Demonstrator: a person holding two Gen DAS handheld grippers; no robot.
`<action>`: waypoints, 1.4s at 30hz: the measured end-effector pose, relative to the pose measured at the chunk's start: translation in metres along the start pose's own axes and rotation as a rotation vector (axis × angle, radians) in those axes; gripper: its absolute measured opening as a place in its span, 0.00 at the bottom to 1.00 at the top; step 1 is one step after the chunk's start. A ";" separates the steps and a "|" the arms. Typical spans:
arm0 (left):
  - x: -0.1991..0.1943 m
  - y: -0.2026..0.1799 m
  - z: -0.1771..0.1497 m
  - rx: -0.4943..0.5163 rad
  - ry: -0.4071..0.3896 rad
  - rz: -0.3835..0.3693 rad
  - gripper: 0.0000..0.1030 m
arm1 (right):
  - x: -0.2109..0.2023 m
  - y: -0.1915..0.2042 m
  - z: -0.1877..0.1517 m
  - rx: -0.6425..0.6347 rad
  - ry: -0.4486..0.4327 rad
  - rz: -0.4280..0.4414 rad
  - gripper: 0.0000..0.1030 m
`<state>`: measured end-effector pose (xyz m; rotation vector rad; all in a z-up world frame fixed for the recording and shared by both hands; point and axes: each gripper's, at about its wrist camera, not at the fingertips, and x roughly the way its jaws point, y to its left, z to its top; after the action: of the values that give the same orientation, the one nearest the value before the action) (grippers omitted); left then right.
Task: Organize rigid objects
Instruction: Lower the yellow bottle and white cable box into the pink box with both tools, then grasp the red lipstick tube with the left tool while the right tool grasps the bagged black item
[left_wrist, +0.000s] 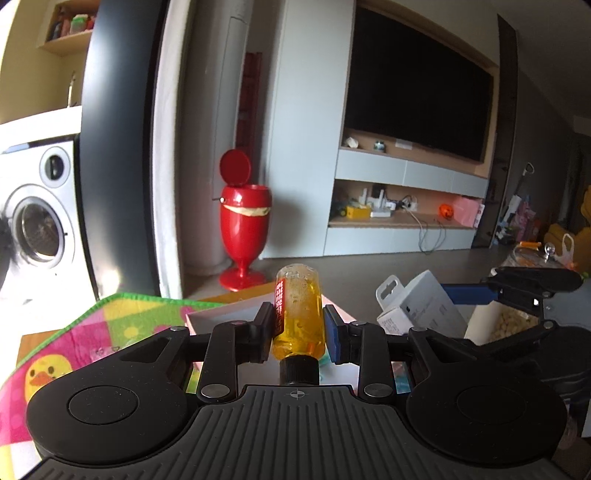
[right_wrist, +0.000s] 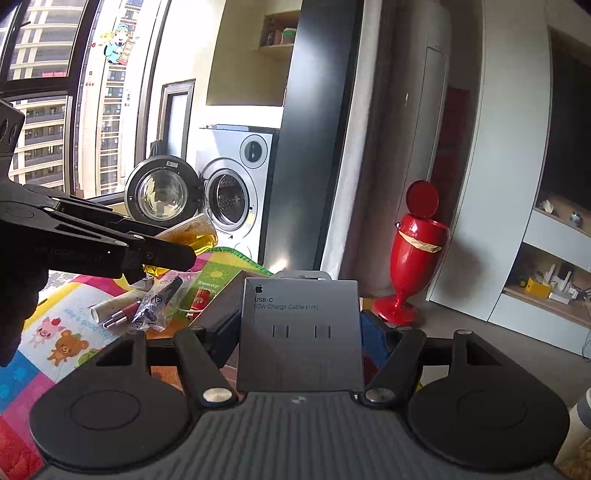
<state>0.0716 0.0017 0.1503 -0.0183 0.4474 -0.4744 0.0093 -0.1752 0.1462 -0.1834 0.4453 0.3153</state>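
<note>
Left tool (left_wrist: 299, 328) clamped on a yellow bottle (left_wrist: 298, 314) raised above a white tray (left_wrist: 221, 314), right tool (right_wrist: 301, 332) gripping a grey cable box (right_wrist: 300, 332), both held over a colourful play mat (right_wrist: 55, 332), red bin (left_wrist: 243, 221) behind.

A clear bottle (left_wrist: 298, 314) of amber-yellow liquid, with a red label and black cap, sits between the black left gripper (left_wrist: 299, 325), whose pads are blue. The right gripper (right_wrist: 299, 332), also black with blue pads, holds a grey box (right_wrist: 299, 332) printed with dark lettering. Below lies a mat (left_wrist: 92, 332) edged in green, checked in pink, yellow and green, with a yellow duck; the right view shows its cartoon bear and pig. Farther off stand a glossy red bin (left_wrist: 242, 221), a white washer (right_wrist: 229, 192) and a black screen (left_wrist: 417, 85).
</note>
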 end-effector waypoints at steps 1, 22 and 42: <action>0.013 0.007 0.006 -0.015 0.002 -0.013 0.32 | 0.014 -0.001 0.003 0.014 0.014 0.011 0.67; -0.027 0.170 -0.092 -0.402 0.032 0.452 0.32 | 0.047 0.052 -0.044 -0.100 0.138 0.126 0.81; -0.052 0.166 -0.148 -0.476 -0.074 0.368 0.32 | 0.226 0.161 0.063 0.002 0.406 0.207 0.68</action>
<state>0.0407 0.1858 0.0187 -0.4045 0.4698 0.0025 0.1734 0.0489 0.0836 -0.2006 0.8694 0.4833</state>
